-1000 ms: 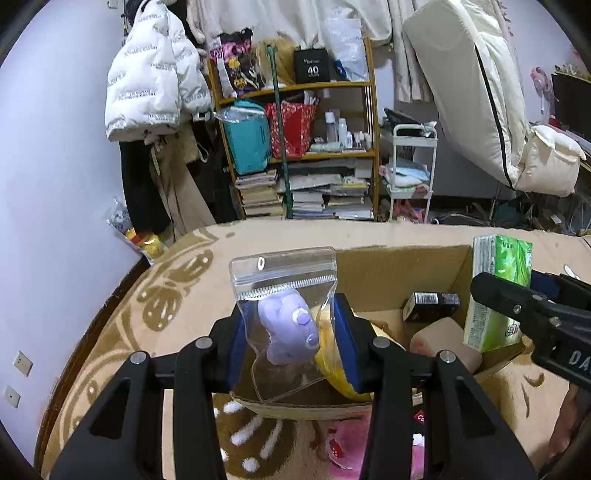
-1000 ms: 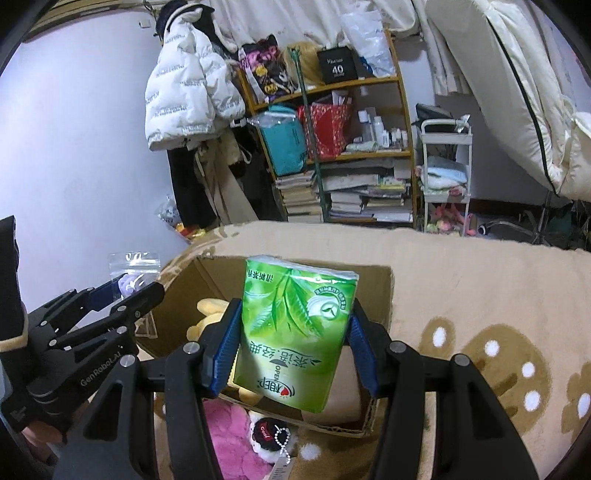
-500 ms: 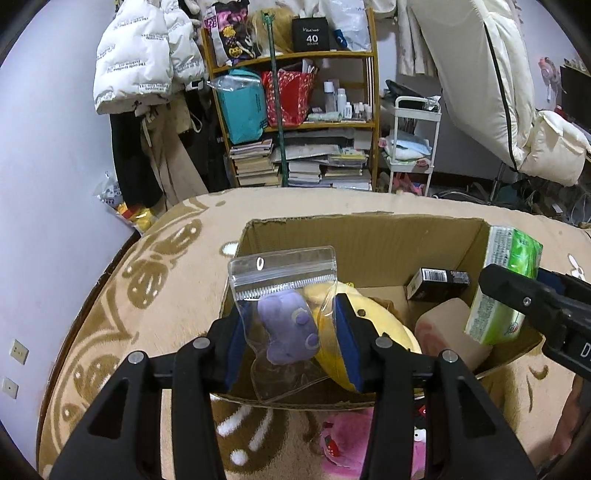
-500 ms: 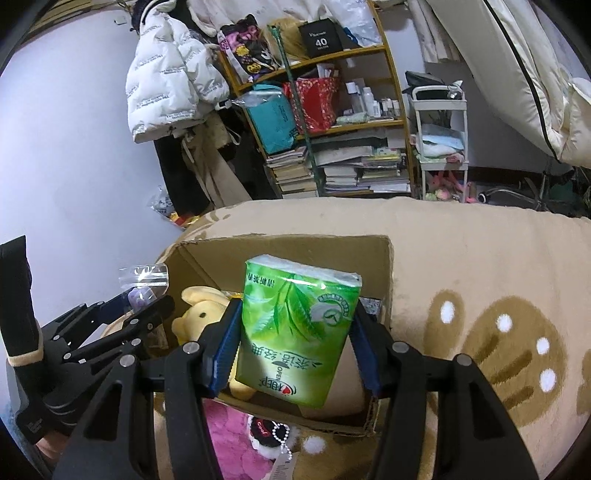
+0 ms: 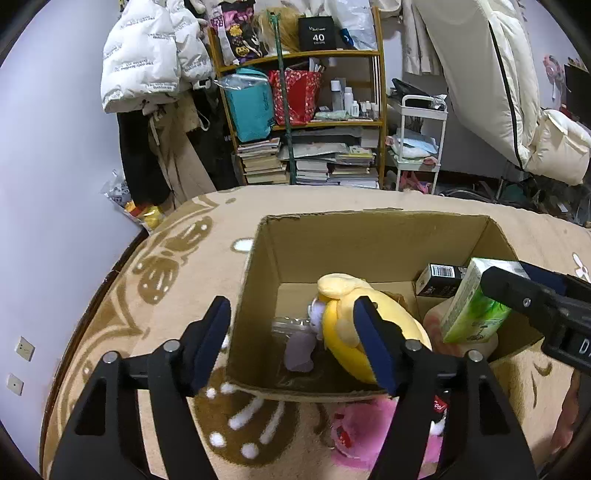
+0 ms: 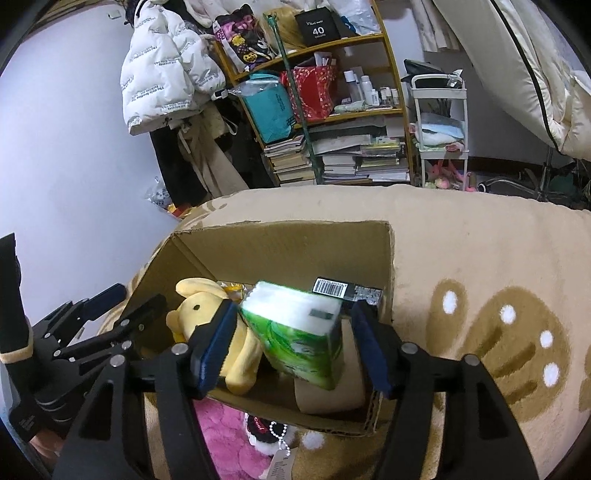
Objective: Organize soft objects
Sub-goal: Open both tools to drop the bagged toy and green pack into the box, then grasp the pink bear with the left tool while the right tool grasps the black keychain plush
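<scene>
Left tongs (image 5: 291,339): my jaws have just been opening and now stand apart, gripping nothing.
Zip bag (image 5: 297,338): clear, with a purple toy inside, lying in the cardboard box (image 5: 369,240) beside the yellow plush (image 5: 373,325).
Right tongs (image 6: 291,339): my jaws have just been opening; the pads are off the pack.
Green tissue pack (image 6: 299,339): tilted between my right pads, over the box's right end.
Pink plush (image 6: 229,435): on the carpet (image 6: 480,258), against the box's near wall.

Black box (image 5: 317,34) on top shelf reads "40"; red tag (image 6: 258,424) below carton reads, probably, "Cool".
</scene>
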Demonstrator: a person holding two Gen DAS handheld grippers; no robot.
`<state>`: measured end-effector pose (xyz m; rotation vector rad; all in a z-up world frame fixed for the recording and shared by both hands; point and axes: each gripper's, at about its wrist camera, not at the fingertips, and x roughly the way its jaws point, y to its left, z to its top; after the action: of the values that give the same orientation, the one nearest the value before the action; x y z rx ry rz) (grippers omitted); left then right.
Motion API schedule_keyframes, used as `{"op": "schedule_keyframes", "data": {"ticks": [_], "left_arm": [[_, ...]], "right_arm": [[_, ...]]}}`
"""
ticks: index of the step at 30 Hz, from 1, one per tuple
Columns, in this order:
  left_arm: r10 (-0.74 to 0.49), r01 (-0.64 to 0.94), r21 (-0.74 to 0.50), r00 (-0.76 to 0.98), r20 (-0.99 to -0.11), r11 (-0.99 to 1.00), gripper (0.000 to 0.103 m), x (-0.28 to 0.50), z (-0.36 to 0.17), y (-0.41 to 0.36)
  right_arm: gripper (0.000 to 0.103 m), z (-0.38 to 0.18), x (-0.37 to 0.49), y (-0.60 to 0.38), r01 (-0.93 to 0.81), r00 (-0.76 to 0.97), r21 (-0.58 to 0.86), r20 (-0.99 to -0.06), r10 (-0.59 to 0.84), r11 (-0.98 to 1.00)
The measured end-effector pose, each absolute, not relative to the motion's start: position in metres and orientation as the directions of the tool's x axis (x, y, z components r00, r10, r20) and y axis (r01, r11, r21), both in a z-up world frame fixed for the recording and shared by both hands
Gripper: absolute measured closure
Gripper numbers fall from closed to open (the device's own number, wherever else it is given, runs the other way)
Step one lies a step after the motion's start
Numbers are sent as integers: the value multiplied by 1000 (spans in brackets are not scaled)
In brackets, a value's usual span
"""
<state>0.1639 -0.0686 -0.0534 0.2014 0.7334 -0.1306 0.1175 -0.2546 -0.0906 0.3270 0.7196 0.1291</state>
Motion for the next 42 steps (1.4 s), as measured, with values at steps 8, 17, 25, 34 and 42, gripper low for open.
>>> {"op": "schedule_keyframes", "data": {"ticks": [8, 17, 25, 34, 42], "left_arm": [[-39, 166, 133, 755, -655, 977, 8, 142, -38, -58], [-27, 168, 146, 741, -671, 975, 8, 115, -31, -49], [-40, 164, 109, 708, -705, 980, 7, 87, -23, -41], [-33, 148, 90, 669, -742, 985, 7, 66, -29, -28], [-35, 171, 103, 656, -754, 980, 7, 67, -46, -40]], "right_arm": [[5, -78, 101, -258, -10, 769, 347, -596, 229, 938], [0, -70, 73, -250, -21, 778, 293, -596, 200, 956], [0, -66, 51, -244, -20, 769, 277, -610, 192, 961], [0, -67, 36, -240, -9, 756, 280, -626, 190, 960], [0, -81, 41, -236, 6, 716, 291, -669, 199, 957]]}}
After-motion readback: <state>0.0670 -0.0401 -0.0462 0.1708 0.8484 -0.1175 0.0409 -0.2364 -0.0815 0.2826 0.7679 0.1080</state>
